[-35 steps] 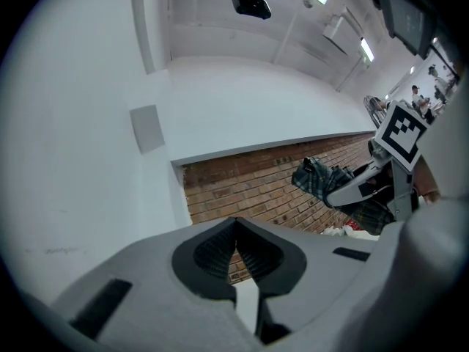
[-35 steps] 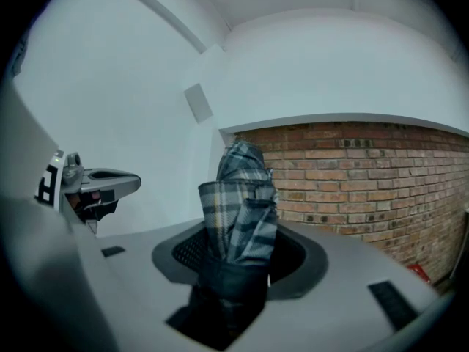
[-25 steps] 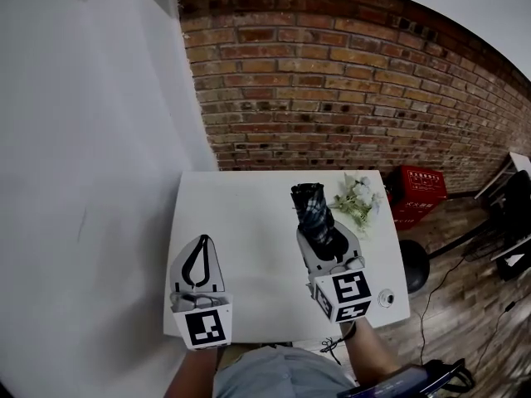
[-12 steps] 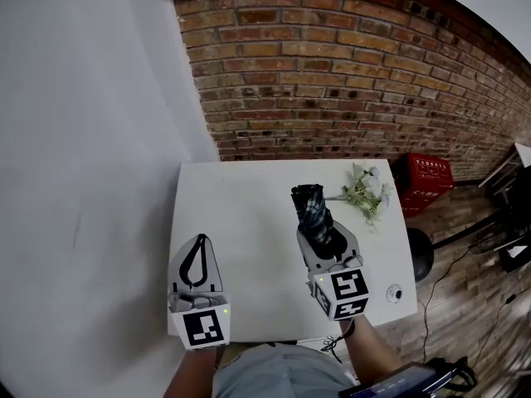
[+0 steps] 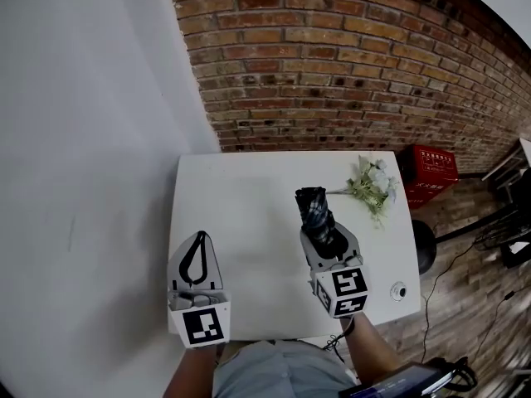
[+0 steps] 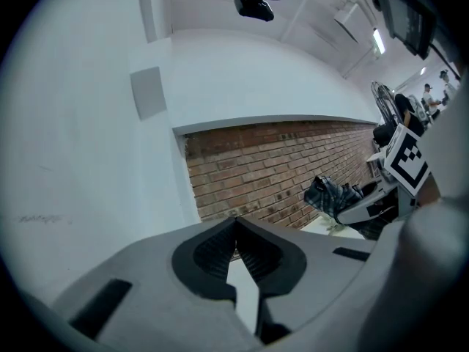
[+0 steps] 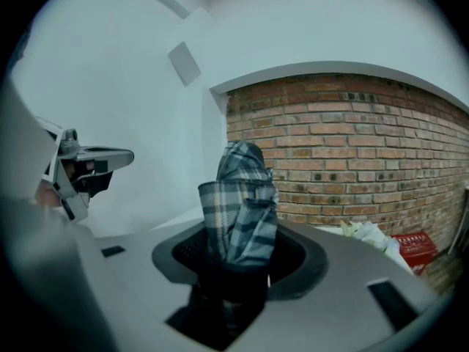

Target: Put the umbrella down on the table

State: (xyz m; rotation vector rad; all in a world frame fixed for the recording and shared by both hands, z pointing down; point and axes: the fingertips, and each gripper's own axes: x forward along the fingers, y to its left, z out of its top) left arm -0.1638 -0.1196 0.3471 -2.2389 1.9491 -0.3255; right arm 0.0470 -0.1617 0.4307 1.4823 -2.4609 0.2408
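Note:
The folded plaid umbrella (image 5: pixel 314 208) sticks out forward from my right gripper (image 5: pixel 323 237), which is shut on its dark lower end above the right half of the white table (image 5: pixel 241 206). In the right gripper view the umbrella (image 7: pixel 240 204) rises from between the jaws, tip toward the brick wall. My left gripper (image 5: pixel 199 236) hovers over the table's near left corner, its tips touching with nothing between them. The left gripper view shows its closed jaws (image 6: pixel 236 222) and, off to the right, the umbrella (image 6: pixel 330 193).
A bunch of white flowers (image 5: pixel 372 186) lies at the table's far right. A small round object (image 5: pixel 399 289) sits near the front right corner. A red crate (image 5: pixel 435 175) and a black stool (image 5: pixel 424 244) stand on the floor to the right. A brick wall (image 5: pixel 332 73) stands behind.
Both grippers have sunk a little toward the table, the right one more, carrying the umbrella down with it. Neither grip has altered.

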